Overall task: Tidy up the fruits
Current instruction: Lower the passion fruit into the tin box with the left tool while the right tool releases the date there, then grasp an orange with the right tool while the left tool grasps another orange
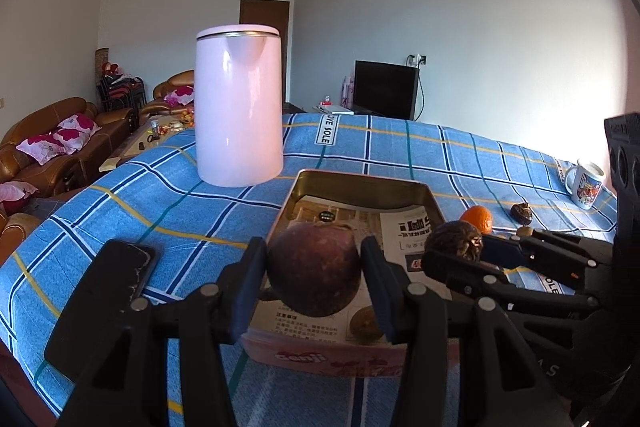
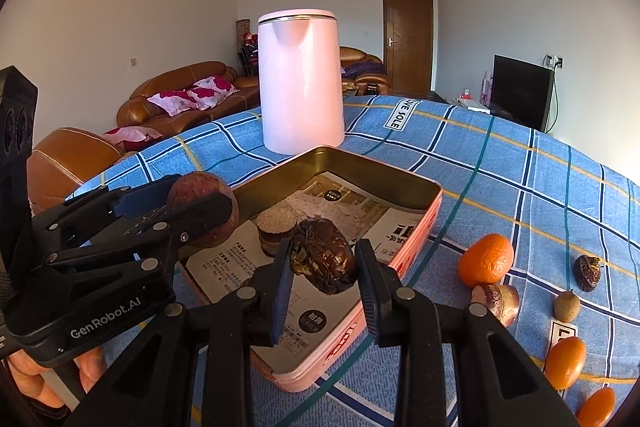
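The left gripper (image 1: 314, 277) has its jaws clamped on a round, dark purple passion fruit (image 1: 314, 269), held above the near end of a shallow pink metal tin lined with printed paper (image 1: 362, 193). Just to its right, the right gripper (image 2: 324, 267) grips a wrinkled, dark brown dried fruit (image 2: 326, 259) between its jaws, also over the tin. A brownish round fruit (image 2: 278, 229) lies inside the tin on the paper.

On the blue checked cloth covering the surface (image 2: 500, 179), right of the tin, sit a bright orange mandarin (image 2: 486, 259), a cut purple fruit half (image 2: 496, 301) touching it, a small brown longan (image 2: 566, 305), a dark shrivelled fruit (image 2: 587, 273) and two orange kumquats (image 2: 565, 361). A black smartphone (image 1: 102, 301) lies left of the tin.

Beyond the tin stands a tall pale pink kettle (image 1: 238, 107), upright. A printed white mug (image 1: 586, 183) stands near the right edge.
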`<state>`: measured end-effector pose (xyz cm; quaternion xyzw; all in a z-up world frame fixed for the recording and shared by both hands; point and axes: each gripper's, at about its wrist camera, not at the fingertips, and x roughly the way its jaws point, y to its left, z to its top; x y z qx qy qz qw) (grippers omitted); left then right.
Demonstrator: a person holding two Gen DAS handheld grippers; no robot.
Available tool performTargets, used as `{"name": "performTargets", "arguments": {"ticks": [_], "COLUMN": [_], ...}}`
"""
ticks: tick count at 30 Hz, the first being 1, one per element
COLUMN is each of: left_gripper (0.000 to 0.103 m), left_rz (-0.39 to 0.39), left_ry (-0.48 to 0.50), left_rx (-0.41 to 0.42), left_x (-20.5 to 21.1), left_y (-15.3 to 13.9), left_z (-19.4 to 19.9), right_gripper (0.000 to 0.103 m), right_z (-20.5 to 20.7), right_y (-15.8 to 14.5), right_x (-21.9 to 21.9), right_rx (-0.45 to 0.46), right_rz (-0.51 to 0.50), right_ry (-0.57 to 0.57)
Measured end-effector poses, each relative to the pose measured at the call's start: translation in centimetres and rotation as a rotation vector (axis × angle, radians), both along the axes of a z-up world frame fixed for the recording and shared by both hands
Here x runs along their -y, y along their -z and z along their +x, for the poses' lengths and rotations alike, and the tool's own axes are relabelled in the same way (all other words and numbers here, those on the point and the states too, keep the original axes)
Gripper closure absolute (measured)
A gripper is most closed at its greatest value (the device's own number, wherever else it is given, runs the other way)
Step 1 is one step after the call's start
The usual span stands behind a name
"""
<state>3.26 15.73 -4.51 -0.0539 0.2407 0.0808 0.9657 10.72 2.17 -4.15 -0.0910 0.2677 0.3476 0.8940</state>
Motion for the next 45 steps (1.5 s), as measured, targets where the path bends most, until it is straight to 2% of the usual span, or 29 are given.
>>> {"name": "performTargets", "arguments": {"ticks": [11,14,16,18,20,23,26,28,35,39,45], "left_gripper": [0.052,0.052,0.035,0.026,0.025,0.025,0.022,0.018,0.018,0.018,0.018], "left_rz": [-0.002,0.016,0.006,0.016,0.015,0.02,0.021,0.025,0.05,0.085,0.095], "left_ry": [-0.015,-0.037,-0.027,-0.048,-0.04,-0.022,0.011,0.035,0.168,0.232,0.322], "left_rx": [-0.028,-0.006,0.015,0.039,0.055,0.078,0.088,0.087,0.043,0.012,-0.047], "left_x": [-0.5,-0.4,-0.6,-0.5,-0.3,0.5,1.8,3.0,8.5,12.0,15.7], "left_y": [0.5,0.1,-0.4,-0.9,-1.4,-2.2,-2.6,-2.6,-2.5,-2.2,-1.3], "left_z": [0.3,-0.2,-0.6,-1.2,-1.7,-2.2,-2.2,-1.9,0.4,1.8,3.8], "right_gripper": [0.07,0.067,0.055,0.043,0.042,0.042,0.042,0.042,0.041,0.042,0.042], "right_z": [0.8,0.7,0.6,0.3,-0.2,-1.3,-2.0,-2.0,-1.3,-0.2,1.0], "right_y": [0.8,0.8,0.8,0.6,0.3,-0.5,-1.5,-1.8,-1.3,-0.6,0.8], "right_x": [-0.9,-0.9,-0.9,-0.9,-0.4,1.9,6.3,9.7,19.7,21.9,21.8], "right_rx": [-0.056,-0.062,-0.06,-0.047,-0.024,0.008,0.043,0.048,0.015,-0.042,-0.133], "right_rz": [-0.058,-0.054,-0.05,-0.042,-0.038,-0.009,0.015,0.017,-0.003,-0.011,-0.035], "right_ry": [-0.018,-0.029,-0.034,-0.04,-0.025,-0.008,0.06,0.13,0.37,0.409,0.378]}}
